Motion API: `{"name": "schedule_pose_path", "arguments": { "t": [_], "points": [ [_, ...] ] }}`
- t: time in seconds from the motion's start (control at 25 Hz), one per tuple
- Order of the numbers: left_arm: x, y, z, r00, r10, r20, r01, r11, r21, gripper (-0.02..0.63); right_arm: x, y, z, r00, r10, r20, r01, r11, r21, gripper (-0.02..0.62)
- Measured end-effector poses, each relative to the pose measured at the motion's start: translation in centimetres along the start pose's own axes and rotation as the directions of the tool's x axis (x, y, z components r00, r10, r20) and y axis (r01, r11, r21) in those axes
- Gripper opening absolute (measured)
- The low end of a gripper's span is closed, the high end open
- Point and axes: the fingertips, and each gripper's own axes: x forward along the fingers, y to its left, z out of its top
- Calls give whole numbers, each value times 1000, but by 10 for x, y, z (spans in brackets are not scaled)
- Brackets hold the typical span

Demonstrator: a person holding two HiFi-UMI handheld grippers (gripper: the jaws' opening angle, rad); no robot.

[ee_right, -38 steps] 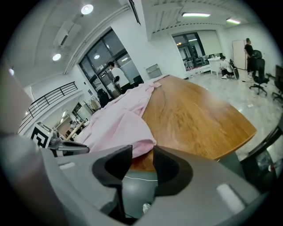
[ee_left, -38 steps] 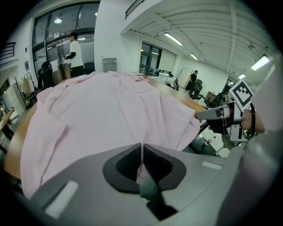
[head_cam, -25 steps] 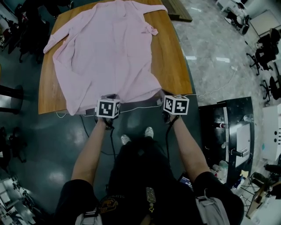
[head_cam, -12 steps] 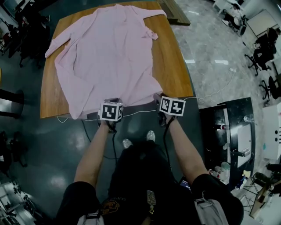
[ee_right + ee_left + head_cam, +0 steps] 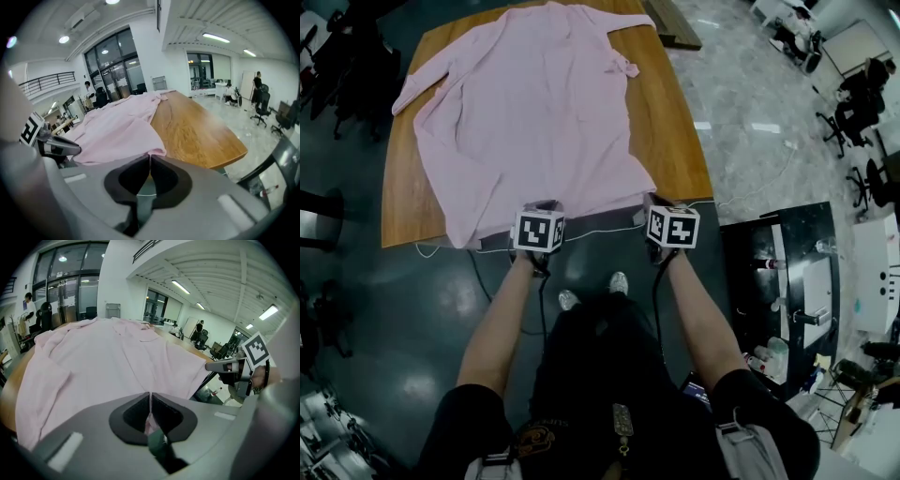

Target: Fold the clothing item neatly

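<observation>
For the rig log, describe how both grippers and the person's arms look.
The left gripper and right gripper are grey, each topped by a white cube with black square markers. Black cables trail from both. Short black sleeves, bare arms.

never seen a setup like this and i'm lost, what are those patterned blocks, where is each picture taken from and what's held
No robot here: a person holds two handheld grippers, each with two jaws; the patterned cubes are parts of them. One picture comes from a camera on the person's head, looking down; the other two cameras ride on the grippers, looking along the jaws. A pink shirt lies spread on a wooden table. The left gripper is shut on the shirt's near hem. The right gripper has just closed at the hem's corner; whether it pinches cloth I can't tell.
</observation>
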Motion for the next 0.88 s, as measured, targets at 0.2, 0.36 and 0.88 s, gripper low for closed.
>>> {"name": "schedule_pose_path", "arguments": {
  "t": [0.2, 0.36, 0.88],
  "points": [
    [-8, 2, 8, 999, -2, 48, 4, 999, -44, 23, -23, 4, 4, 998, -33, 55, 40, 988, -152, 15],
    [-11, 15, -5, 999, 41, 22, -39, 995, -97, 17, -25, -9, -11, 999, -28, 35, 32, 995, -95, 15],
    [-8, 26, -19, 992, 118, -33, -121, 986, -117, 17, -24, -32, -40, 998, 55, -5, -55, 998, 5, 29]
  ]
}}
